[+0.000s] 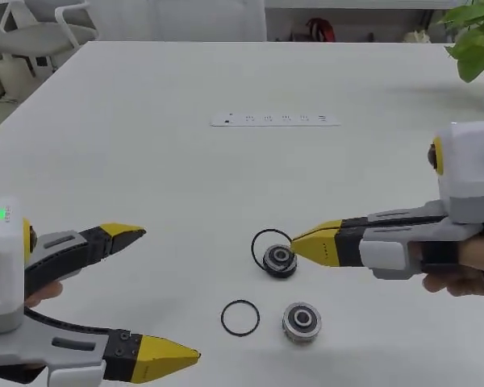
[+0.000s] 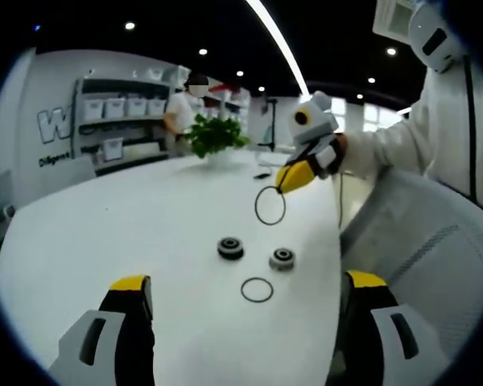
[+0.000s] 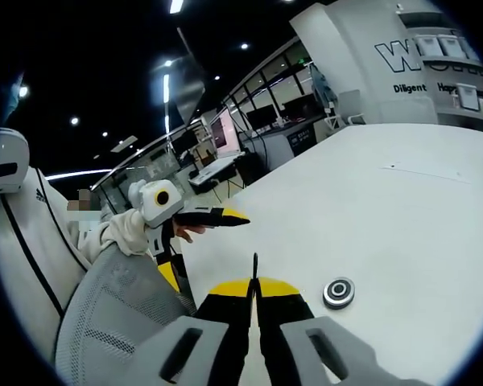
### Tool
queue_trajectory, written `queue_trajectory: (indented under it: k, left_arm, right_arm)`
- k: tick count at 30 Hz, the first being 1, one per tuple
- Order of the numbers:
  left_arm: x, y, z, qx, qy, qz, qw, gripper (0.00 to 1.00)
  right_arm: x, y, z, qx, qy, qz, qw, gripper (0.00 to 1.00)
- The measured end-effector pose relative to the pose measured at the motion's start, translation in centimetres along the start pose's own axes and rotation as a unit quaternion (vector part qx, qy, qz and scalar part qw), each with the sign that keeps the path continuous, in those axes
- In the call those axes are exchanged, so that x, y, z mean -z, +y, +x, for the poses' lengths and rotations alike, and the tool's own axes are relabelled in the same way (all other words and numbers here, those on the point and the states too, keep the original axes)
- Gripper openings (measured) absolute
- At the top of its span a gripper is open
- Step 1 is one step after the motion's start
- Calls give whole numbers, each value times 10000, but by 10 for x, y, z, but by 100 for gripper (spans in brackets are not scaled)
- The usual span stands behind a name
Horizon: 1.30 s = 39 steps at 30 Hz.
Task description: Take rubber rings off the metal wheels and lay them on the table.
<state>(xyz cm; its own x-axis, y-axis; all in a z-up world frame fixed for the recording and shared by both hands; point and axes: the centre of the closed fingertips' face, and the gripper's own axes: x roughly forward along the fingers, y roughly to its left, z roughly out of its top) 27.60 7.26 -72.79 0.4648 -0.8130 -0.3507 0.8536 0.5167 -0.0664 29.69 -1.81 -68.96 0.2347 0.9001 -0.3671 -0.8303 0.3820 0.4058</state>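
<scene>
**A:** Left side?
**B:** left gripper [image 1: 168,294] sits low at the near-left, jaws spread wide with nothing between them. Ahead of it is bare table [image 1: 145,145]. The table's left edge runs diagonally up toward a chair [image 1: 40,32].
**A:** Middle?
**B:** loose ring [image 1: 223,317] lies flat on the table. near wheel [image 1: 301,320] is just right of it, not touching. far wheel [image 1: 279,258] is just beyond both. socket strip [image 1: 274,119] is well past them, mid-table.
**A:** Right?
**B:** right gripper [image 1: 302,242] has its jaws pressed together, pinching held ring [image 1: 253,245] by its band. In the left gripper view that ring hangs clear above the table. plant [image 1: 476,40] is at the far-right corner, well apart.
</scene>
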Motion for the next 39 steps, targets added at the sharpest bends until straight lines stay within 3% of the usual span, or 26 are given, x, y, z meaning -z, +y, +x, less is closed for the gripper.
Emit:
queue_trajectory:
  k: [13, 18, 28, 35, 39]
  left_arm:
    - [4, -3, 1, 87, 45, -82, 9999, 100]
    - [7, -3, 1, 86, 73, -114, 9999, 100]
    - [10, -5, 3, 125, 118, -170, 9997, 100]
    - [12, -5, 3, 137, 138, -193, 9996, 100]
    - [14, -5, 3, 136, 169, -210, 9995, 100]
  right_arm:
    - [16, 4, 25, -96, 364, 9, 9993, 0]
    - [29, 0, 34, -90, 522, 93, 9986, 0]
    - [54, -4, 40, -87, 816, 250, 9963, 0]
    - [70, -16, 43, 29, 1014, 315, 9943, 0]
    - [71, -20, 44, 68, 1012, 446, 9938, 0]
